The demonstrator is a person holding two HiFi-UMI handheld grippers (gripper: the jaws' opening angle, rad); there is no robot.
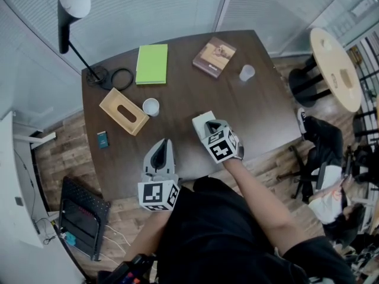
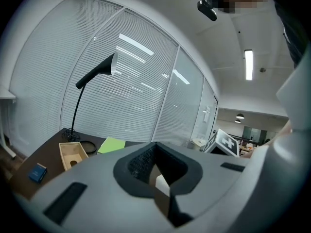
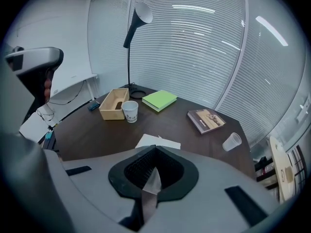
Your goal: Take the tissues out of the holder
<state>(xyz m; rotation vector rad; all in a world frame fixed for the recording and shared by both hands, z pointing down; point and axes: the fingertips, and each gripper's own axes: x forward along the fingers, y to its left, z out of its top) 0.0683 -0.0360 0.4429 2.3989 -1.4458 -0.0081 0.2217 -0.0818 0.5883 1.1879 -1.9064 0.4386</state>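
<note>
— Where the tissues [image 1: 200, 120] lie, what is seen?
— They are laid near the table's [image 1: 260, 111] front edge, apart from the holder [image 1: 123, 111]. The right gripper [image 1: 211, 125], jaws drawn together, is held over them; the left gripper [image 1: 161, 149] is likewise closed.

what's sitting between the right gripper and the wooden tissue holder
A white paper cup stands beside the right end of the light wooden tissue holder, roughly on the line from the right gripper. A flat stack of white tissues lies at that gripper's fingers. Nothing else visible lies between them.
</note>
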